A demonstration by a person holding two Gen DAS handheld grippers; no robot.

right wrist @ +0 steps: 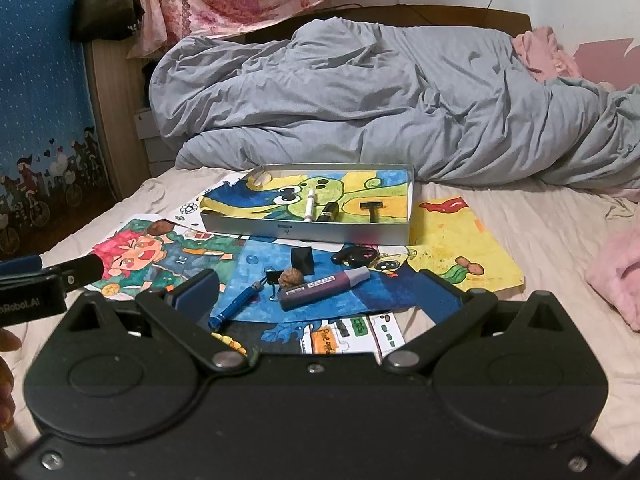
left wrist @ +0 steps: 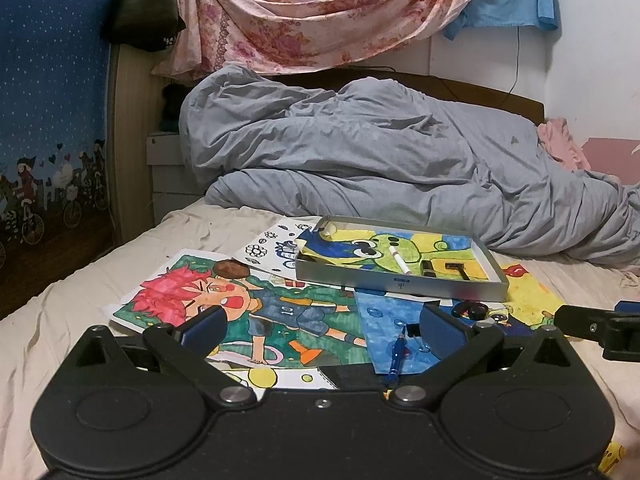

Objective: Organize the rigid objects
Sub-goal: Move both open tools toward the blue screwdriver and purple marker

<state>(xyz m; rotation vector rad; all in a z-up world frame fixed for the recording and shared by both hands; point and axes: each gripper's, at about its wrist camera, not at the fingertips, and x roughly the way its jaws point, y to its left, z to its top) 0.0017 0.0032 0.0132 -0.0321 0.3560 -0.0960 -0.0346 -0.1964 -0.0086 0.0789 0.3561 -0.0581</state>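
Note:
A shallow silver tin (right wrist: 304, 232) lies on coloured drawings on the bed; it also shows in the left wrist view (left wrist: 400, 280). Inside lie a white marker (right wrist: 310, 205), a black tube (right wrist: 329, 212) and a black razor (right wrist: 370, 210). In front of the tin lie a purple marker (right wrist: 324, 288), a blue pen (right wrist: 236, 306), a walnut (right wrist: 291, 278), a black binder clip (right wrist: 272, 278), a black pyramid (right wrist: 303, 260) and a black glossy object (right wrist: 356, 256). A brown nut (left wrist: 230, 269) sits on the left drawing. My right gripper (right wrist: 316, 300) is open and empty above the purple marker. My left gripper (left wrist: 320, 330) is open and empty; the blue pen (left wrist: 396, 354) lies near its right finger.
A crumpled grey duvet (right wrist: 380, 100) fills the bed behind the tin. Pink cloth (right wrist: 616, 276) lies at the right edge. A blue patterned curtain (right wrist: 36, 80) hangs at the left. The drawings (right wrist: 460, 240) overlap on the beige sheet.

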